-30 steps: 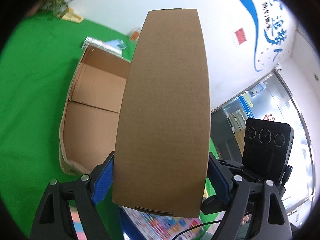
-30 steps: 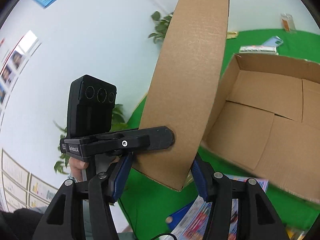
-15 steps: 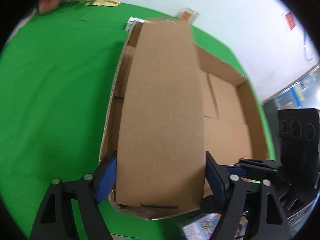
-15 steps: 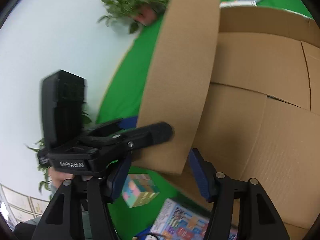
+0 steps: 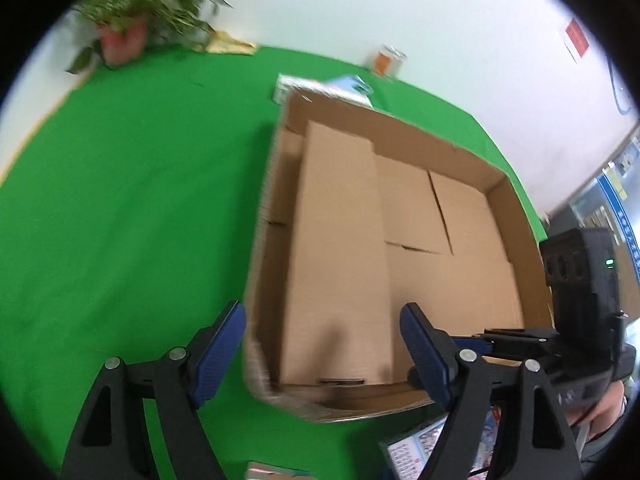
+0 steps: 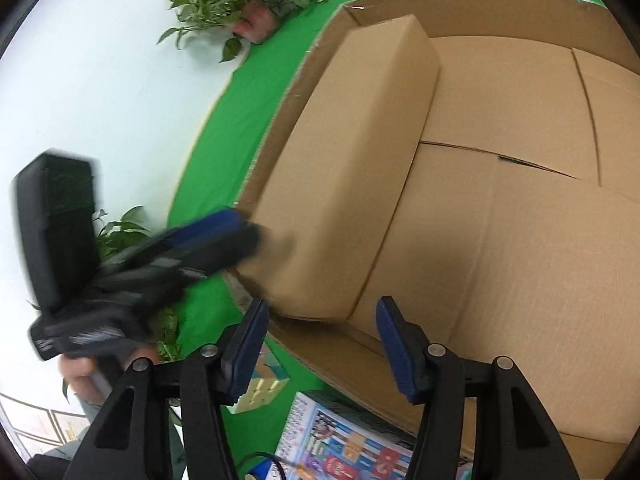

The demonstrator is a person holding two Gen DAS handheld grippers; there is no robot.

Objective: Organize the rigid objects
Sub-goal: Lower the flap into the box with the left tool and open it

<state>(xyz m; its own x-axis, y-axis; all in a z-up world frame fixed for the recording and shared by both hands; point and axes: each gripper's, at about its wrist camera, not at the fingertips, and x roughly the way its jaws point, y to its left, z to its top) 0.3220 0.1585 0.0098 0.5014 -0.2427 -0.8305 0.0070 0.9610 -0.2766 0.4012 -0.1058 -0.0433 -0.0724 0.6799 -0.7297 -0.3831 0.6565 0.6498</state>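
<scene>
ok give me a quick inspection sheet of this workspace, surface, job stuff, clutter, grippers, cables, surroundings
Surface: green cloth table, mostly bare on the left wrist view's left side.
Job's things: long closed carton lies flat in the open cardboard tray, along the wall nearest the plant.
Clutter: colourful printed box and pastel cube in front of the tray; flat packages and a jar behind it.
Grippers: left gripper open, pads clear of the carton; right gripper open, holding nothing.
Cables: a dark cable at the right wrist view's lower edge.
Surroundings: white wall, potted plant, red sign.
</scene>
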